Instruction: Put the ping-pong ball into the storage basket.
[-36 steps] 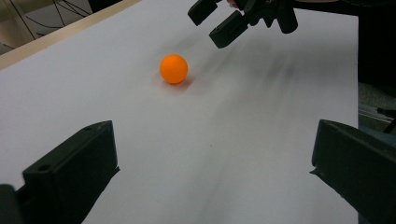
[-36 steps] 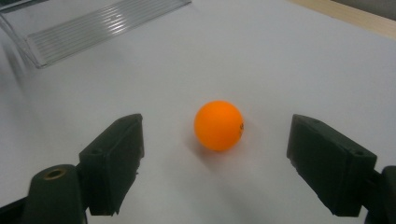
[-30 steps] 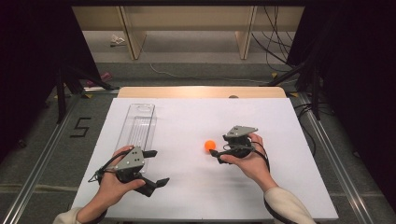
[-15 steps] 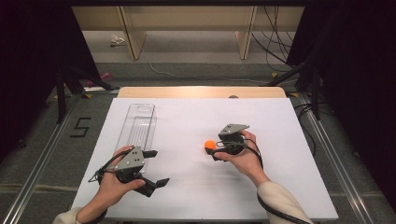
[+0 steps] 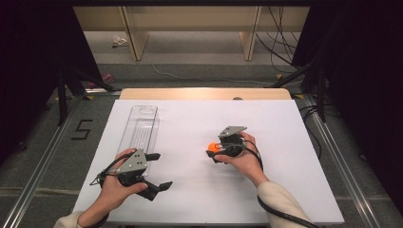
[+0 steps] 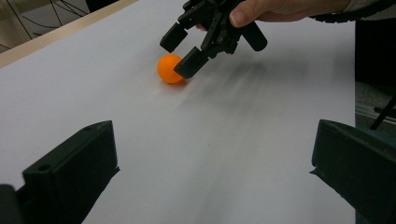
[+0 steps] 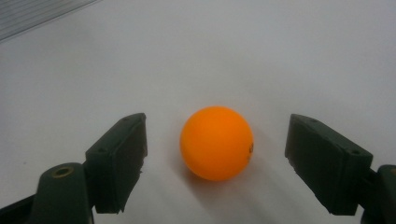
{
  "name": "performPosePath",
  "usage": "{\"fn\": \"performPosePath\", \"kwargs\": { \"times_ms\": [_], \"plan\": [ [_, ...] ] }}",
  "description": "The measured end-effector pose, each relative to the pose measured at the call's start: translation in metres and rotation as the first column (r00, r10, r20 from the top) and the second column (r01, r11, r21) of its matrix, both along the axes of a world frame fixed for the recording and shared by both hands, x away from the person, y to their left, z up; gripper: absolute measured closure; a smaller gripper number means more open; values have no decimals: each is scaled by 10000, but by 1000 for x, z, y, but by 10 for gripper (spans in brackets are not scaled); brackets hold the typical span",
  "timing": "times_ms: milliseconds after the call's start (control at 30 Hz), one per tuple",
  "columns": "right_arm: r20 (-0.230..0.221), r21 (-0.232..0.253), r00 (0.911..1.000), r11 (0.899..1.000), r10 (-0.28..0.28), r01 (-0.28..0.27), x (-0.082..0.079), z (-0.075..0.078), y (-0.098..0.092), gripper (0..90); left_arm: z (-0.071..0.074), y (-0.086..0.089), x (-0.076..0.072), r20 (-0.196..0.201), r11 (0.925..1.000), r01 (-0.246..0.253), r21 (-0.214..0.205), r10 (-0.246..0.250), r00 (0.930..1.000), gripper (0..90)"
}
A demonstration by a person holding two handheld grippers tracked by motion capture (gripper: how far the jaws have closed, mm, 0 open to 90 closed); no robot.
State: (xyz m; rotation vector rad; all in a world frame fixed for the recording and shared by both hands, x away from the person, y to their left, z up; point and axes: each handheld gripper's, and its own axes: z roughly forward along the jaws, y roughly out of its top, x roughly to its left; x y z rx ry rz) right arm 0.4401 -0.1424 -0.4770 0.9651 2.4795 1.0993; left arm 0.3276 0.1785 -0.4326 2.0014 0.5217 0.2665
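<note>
Since the earlier frames, the right hand-held gripper (image 5: 212, 153) has come forward and down toward the orange ball (image 5: 213, 147), and its jaws have just been closing a little; the left hand-held gripper (image 5: 159, 171) has kept its place near the front of the worktop (image 5: 285, 142).

By the look of it, the pick-up is only at its start. In the right gripper view the ball (image 7: 217, 143) sits on the white surface between the two jaws, which stand apart with a clear gap on each side, so nothing is gripped yet. From the left gripper view the right hand-held gripper (image 6: 182, 53) hangs tilted over the ball (image 6: 170, 68), one jaw in front of it. The squeeze, the lift and any carrying are all left to do. The left hand-held gripper's jaws are wide apart and empty.

A clear plastic tray (image 5: 140, 129) lies well apart at the left, just beyond the left hand; whether the ball is meant for it is only a guess. Its inside is hard to read through the see-through walls. A small dark mark on the ball is too blurred to make out, and the high view hides part of the ball behind the right jaws.
</note>
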Motion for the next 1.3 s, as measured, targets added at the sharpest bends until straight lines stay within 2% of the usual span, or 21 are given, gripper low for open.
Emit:
{"fn": "performPosePath", "kwargs": {
  "times_ms": [233, 833, 1300],
  "plan": [
    [-93, -123, 10000, 9999, -3, 2, 3, -4, 2, 237, 0, 0, 0, -2, 10000, 14, 3, -14, 10000, 0],
    [-254, -284, 9997, 9996, -36, 29, 9, -12, 7, 375, 0, 0, 0, -28, 10000, 53, 16, -53, 10000, 0],
    [-350, -318, 9993, 9994, -107, 96, 10, -15, 7, 438, 0, 0, 0, -39, 9999, 97, 39, -97, 9999, 0]
  ]
}}
